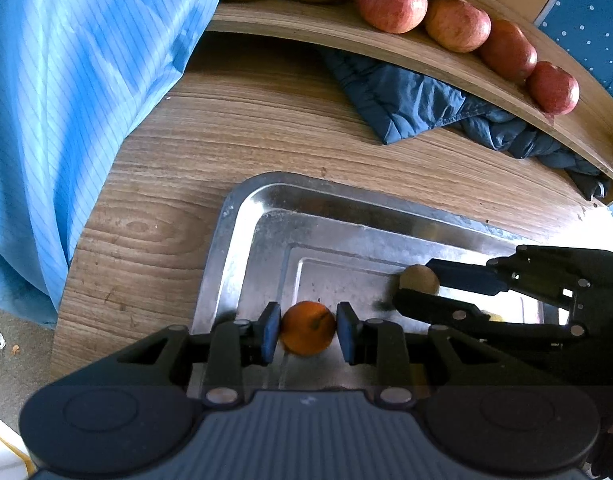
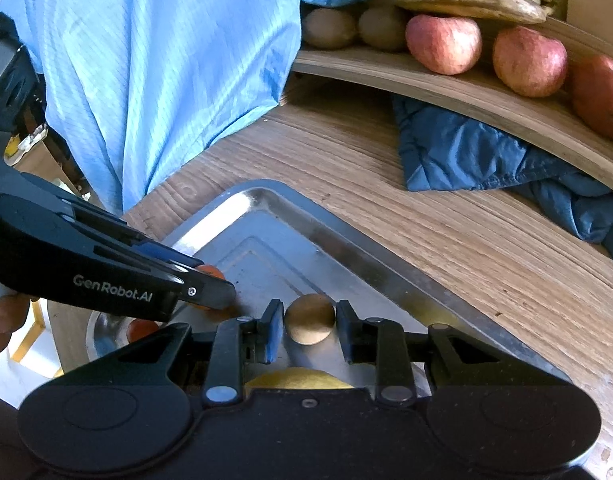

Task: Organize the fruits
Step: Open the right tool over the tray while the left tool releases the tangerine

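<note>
A metal tray [image 1: 242, 240] lies on the wooden table [image 1: 154, 184]. Over it, the left gripper [image 1: 308, 330] closes its pads against an orange [image 1: 308, 332]; the right gripper [image 2: 309, 326] likewise clamps a brown kiwi [image 2: 309, 319]. From the right wrist, the left gripper sits at nine o'clock, its side reading "GenRobot.AI" [image 2: 112, 283]. Apples [image 2: 444, 44] line the shelf [image 2: 446, 84] at one o'clock.

White lettering "GenRobot.AI": on the black side of the left gripper [image 2: 216, 284], left of scene. No other legible text.
</note>
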Motion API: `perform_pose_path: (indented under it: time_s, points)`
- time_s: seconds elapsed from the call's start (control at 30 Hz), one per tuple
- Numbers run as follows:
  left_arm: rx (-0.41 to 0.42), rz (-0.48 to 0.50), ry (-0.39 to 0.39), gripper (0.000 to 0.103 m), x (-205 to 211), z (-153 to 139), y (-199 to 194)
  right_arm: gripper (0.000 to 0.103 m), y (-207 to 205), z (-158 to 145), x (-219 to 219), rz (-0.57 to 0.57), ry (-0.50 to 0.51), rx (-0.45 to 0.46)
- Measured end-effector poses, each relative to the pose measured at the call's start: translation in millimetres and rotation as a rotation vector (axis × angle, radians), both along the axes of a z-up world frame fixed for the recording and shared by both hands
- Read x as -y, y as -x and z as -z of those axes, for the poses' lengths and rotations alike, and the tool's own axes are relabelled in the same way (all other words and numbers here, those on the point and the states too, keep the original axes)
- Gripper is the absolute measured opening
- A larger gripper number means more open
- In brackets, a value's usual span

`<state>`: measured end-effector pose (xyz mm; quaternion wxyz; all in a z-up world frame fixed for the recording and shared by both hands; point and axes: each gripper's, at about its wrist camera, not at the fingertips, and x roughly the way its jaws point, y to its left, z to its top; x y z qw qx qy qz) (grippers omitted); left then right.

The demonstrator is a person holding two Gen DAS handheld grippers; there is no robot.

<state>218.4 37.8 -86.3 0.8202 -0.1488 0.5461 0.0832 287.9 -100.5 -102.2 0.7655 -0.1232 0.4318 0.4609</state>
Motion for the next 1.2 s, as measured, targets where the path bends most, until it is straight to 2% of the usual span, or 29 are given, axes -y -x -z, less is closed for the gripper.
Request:
perform_pose_path:
  time_s: [0.17, 0.27, 0.47, 0.63, 0.83, 0.93, 1.07, 1.2]
  points:
    - [0.0, -0.002, -0.002, 0.033, 0.5, 0.2, 0.0, 0.032, -0.3, 1.5, 1.4, 0.009, 0.008, 0.003]
    - [0.006, -0.007, 0.0, 0.037, -0.3, -0.6, 0.2, 0.033, -0.3, 0.7, 2.6, 0.016, 0.012, 0.009]
    - [0.056, 0.0, 0.005, 0.048, -3.0, -8.5, 3.2, 0.044, 1.0, -6.4, 9.3, 0.046, 0.02, 0.038]
    - [0.077, 0.016, 0.007, 0.052, -0.3, -12.8, 5.4, 0.052, 5.4, -14.8, 19.0, 0.083, 0.014, 0.064]
    - [0.109, 0.021, -0.002, 0.063, 0.9, -20.4, 11.5, 0.067, 14.5, -23.2, 34.1, 0.145, -0.005, 0.093]
    - [0.119, 0.022, -0.013, 0.069, 2.2, -23.4, 14.2, 0.071, 19.8, -27.7, 42.0, 0.174, -0.014, 0.109]
    - [0.137, 0.014, -0.029, 0.082, 3.4, -28.4, 20.3, 0.079, 24.2, -33.4, 51.0, 0.218, -0.025, 0.123]
    - [0.155, 0.003, -0.042, 0.088, 5.4, -33.9, 28.1, 0.084, 28.9, -39.6, 61.0, 0.258, -0.041, 0.135]
